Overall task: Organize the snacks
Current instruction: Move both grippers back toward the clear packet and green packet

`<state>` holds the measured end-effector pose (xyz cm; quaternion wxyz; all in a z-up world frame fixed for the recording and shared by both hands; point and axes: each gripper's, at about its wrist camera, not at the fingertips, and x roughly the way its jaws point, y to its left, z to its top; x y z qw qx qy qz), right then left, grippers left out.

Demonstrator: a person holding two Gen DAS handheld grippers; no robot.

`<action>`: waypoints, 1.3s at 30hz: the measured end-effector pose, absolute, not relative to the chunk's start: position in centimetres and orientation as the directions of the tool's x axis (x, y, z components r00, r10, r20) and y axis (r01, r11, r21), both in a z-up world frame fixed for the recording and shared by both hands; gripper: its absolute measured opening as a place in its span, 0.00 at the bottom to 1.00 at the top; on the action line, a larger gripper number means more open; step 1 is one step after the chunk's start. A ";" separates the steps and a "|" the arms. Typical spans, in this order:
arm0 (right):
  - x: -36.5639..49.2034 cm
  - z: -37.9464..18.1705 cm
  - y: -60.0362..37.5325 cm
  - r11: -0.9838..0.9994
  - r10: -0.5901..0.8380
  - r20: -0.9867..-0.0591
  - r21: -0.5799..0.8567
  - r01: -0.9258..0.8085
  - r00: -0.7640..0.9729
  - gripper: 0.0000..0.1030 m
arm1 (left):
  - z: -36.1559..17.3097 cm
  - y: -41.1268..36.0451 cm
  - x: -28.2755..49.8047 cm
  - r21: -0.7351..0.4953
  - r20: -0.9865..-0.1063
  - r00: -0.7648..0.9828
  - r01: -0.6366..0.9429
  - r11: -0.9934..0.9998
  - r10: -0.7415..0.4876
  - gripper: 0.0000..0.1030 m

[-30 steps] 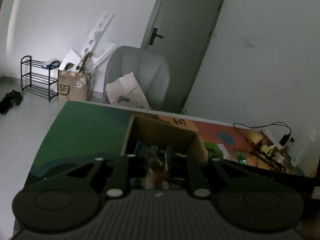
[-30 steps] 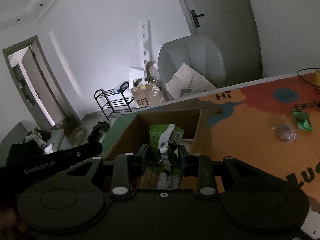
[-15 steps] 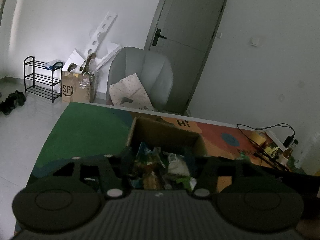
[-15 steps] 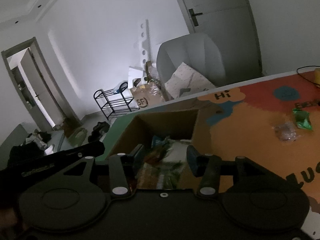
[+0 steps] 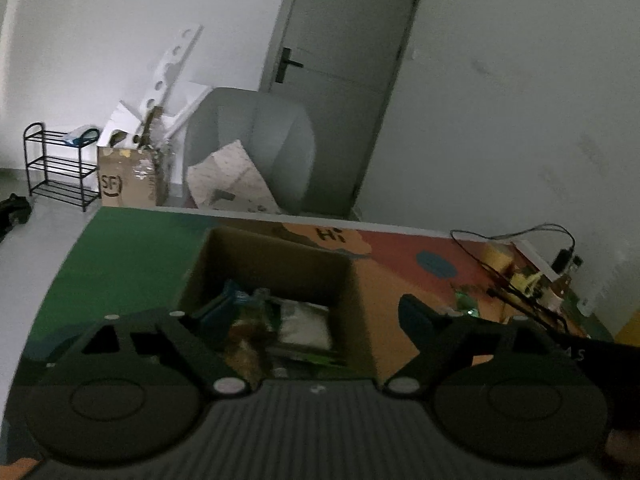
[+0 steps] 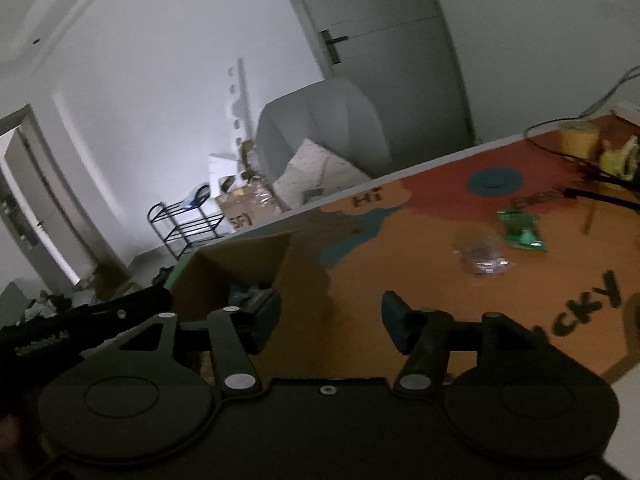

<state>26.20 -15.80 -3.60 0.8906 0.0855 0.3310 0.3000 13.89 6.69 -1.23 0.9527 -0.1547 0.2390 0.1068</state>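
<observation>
An open cardboard box (image 5: pixel 276 258) stands on the colourful table mat and holds several snack packets (image 5: pixel 280 320). My left gripper (image 5: pixel 308 316) hangs over the box, open wide and empty. My right gripper (image 6: pixel 330 320) is open and empty, over the mat just right of the box (image 6: pixel 236 268). A green snack packet (image 6: pixel 520 230) and a clear wrapped snack (image 6: pixel 482 258) lie on the mat to the right. The green packet also shows in the left wrist view (image 5: pixel 466 304).
Black cables (image 5: pixel 516 276), a yellow tape roll (image 6: pixel 578 140) and small yellow items sit at the table's far right. A grey armchair (image 5: pixel 256 148), an SF carton (image 5: pixel 128 180) and a black shoe rack (image 5: pixel 60 164) stand behind the table.
Both grippers have opened and let their snack packets drop into the box. The right gripper has swung right, away from the box, toward the loose snacks on the mat.
</observation>
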 end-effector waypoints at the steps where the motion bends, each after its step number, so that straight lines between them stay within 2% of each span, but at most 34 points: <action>1: 26.4 -3.7 -16.3 0.810 0.585 -0.539 0.353 -0.468 0.606 0.58 | -1.2 6.3 14.2 -0.242 -0.489 0.863 -0.269 0.932 0.122 0.88; 13: 28.4 -4.5 -21.8 0.854 0.519 -0.549 0.359 -0.376 0.655 0.58 | -1.6 1.5 17.6 -0.228 -0.501 0.864 -0.194 0.954 0.056 0.89; 17: 29.0 -4.7 -23.2 0.862 0.505 -0.551 0.356 -0.360 0.664 0.63 | -1.9 -0.2 19.0 -0.221 -0.510 0.859 -0.172 0.960 0.036 0.89; 20: 29.3 -4.8 -24.1 0.869 0.493 -0.549 0.350 -0.349 0.675 0.70 | -2.1 -1.2 19.9 -0.213 -0.520 0.854 -0.160 0.964 0.027 0.89; 23: 29.8 -4.9 -25.1 0.871 0.488 -0.543 0.356 -0.339 0.683 0.82 | -2.4 -2.1 20.8 -0.214 -0.530 0.848 -0.156 0.964 0.020 0.93; 25: 30.2 -4.9 -25.6 0.874 0.481 -0.537 0.355 -0.331 0.692 0.95 | -2.6 -2.6 21.4 -0.216 -0.532 0.847 -0.155 0.964 0.017 0.95; 27: 30.6 -5.0 -26.3 0.876 0.475 -0.532 0.362 -0.318 0.701 1.00 | -2.9 -3.1 22.2 -0.211 -0.539 0.842 -0.155 0.965 0.017 0.97; 39: 33.9 -6.7 -28.6 0.866 0.482 -0.543 0.418 -0.276 0.688 1.00 | -4.5 -5.5 26.5 -0.210 -0.587 0.809 -0.137 0.968 -0.013 1.00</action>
